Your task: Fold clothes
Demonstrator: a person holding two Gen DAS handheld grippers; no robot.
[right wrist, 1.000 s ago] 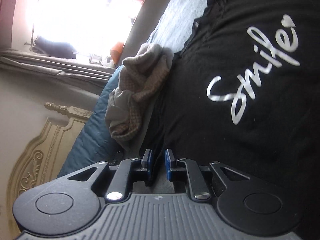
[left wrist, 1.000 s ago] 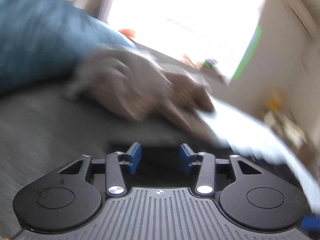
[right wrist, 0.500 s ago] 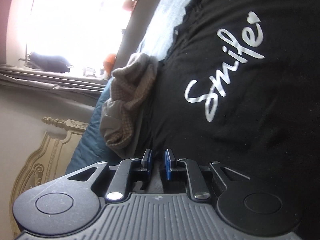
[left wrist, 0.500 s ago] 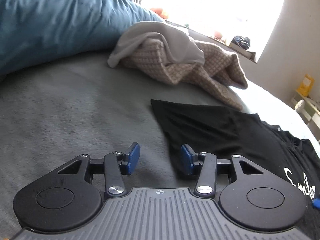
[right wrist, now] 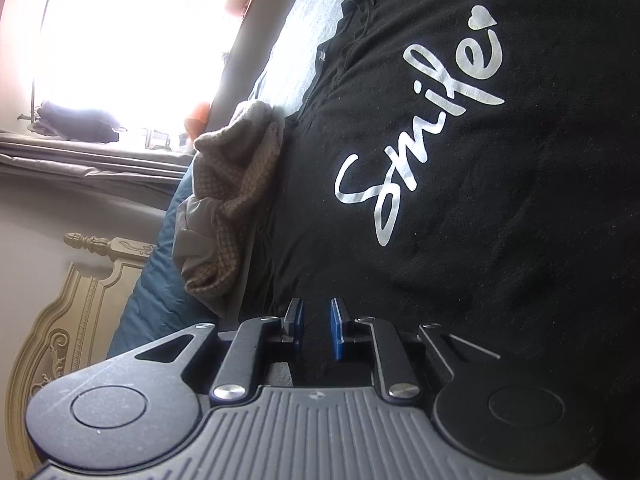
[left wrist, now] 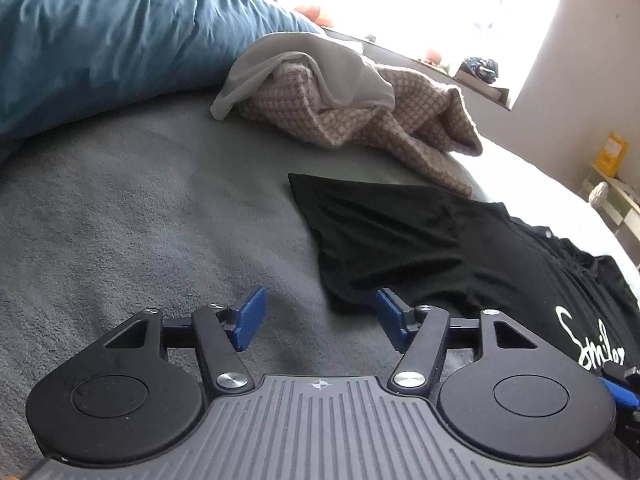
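Left hand-held gripper [left wrist: 318, 314], jaws now spread wider, nears the black T-shirt [left wrist: 400, 240] sleeve; right hand-held gripper [right wrist: 316, 326] stays clenched on its fabric, folding seemingly underway.

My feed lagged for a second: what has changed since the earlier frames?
The left gripper swung down toward the black shirt's sleeve and opened wider; it holds nothing. The right gripper stays clamped on the black shirt, shifted slightly. The checked garment has not moved.
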